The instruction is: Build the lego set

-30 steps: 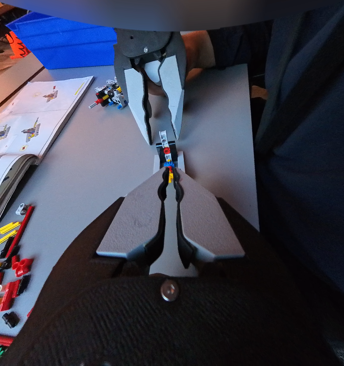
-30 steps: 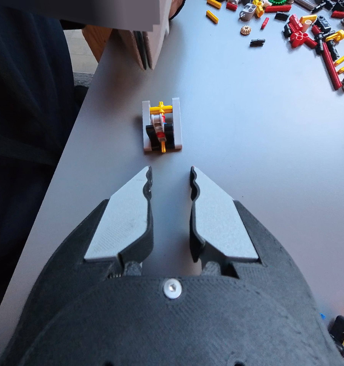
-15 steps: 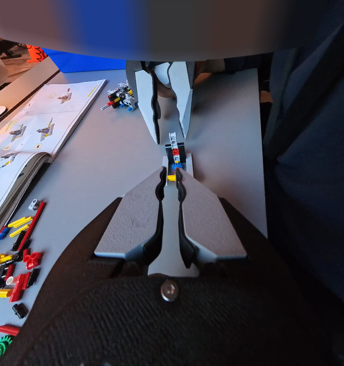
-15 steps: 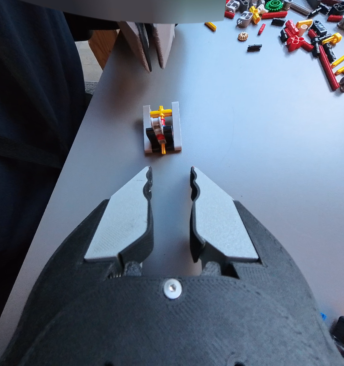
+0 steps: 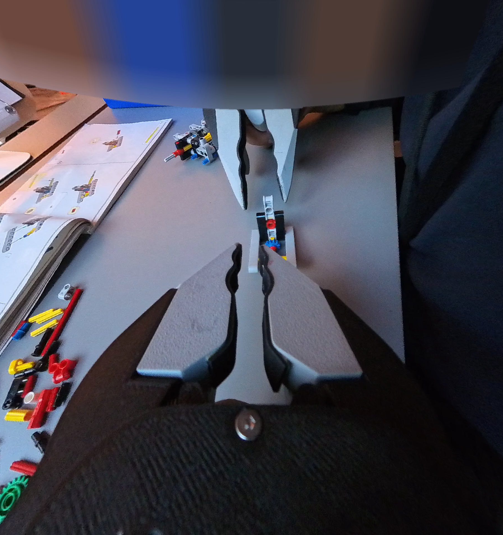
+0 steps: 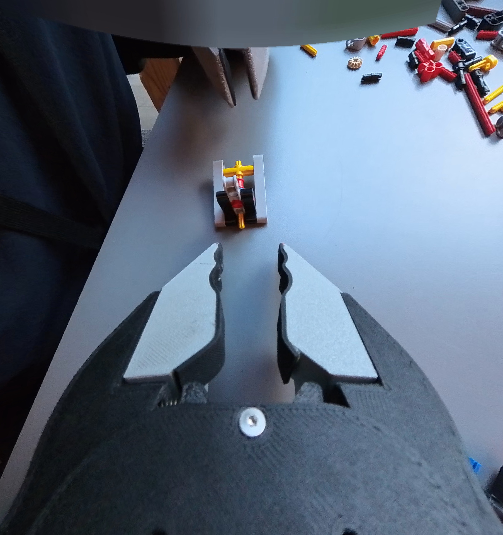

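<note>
Facing each other across the small brick assembly (image 6: 239, 193), your left gripper (image 5: 250, 249) stands slightly parted and your right gripper (image 6: 250, 246) wide open, both holding nothing.

Open instruction booklet (image 5: 79, 185) – loose building pieces (image 5: 41, 373) – on grey table (image 6: 360, 231).

- Matt grey table (image 6: 360, 202), smooth, faintly sheened.
- Glossy plastic brick assembly (image 6: 238, 194) at centre frame.
- Grainy matt grey fingers (image 5: 204, 312), ribbed black printed body.
- Shiny metal screw (image 6: 252, 421).
- Paper booklet (image 5: 70, 179), upper left.
</note>
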Motion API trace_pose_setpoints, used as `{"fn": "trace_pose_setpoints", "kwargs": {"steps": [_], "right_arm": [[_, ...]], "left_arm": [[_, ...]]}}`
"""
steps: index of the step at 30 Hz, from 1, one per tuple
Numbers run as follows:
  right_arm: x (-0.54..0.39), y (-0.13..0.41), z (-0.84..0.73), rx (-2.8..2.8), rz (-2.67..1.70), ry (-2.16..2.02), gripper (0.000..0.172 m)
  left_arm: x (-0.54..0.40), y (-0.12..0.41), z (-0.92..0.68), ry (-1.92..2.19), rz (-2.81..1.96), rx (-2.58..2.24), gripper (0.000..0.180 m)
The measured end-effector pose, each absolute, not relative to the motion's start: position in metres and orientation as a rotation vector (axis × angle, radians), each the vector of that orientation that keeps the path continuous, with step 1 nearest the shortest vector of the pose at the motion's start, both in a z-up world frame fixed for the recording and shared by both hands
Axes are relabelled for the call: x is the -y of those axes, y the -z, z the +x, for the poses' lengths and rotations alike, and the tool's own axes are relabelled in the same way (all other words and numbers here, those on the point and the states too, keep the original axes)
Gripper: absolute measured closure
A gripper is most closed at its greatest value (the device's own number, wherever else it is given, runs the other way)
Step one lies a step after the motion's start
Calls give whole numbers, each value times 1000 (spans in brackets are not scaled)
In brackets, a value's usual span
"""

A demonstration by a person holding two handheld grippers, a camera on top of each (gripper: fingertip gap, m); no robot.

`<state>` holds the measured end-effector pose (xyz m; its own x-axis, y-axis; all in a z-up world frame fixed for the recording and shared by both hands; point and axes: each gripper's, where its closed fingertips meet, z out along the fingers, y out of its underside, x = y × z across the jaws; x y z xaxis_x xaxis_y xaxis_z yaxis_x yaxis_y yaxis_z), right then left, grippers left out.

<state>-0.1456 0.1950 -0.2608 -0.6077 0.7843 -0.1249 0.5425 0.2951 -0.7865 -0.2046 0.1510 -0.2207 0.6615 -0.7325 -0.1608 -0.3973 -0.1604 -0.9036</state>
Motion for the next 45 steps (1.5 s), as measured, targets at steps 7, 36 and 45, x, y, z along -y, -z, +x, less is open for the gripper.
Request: {"fn": "trace_pose_setpoints", "kwargs": {"steps": [7, 36, 45], "right_arm": [[-195, 260, -145, 2283, -1203, -1225, 137], [-183, 273, -140, 2304, -1160, -1034, 146], [-197, 266, -140, 2146, -1213, -950, 147]], "left_arm": [[-152, 220, -206, 381, -1781, -899, 171], [-144, 265, -187, 39, -1846, -1233, 180], [-150, 247, -188, 519, -2067, -783, 120]]}}
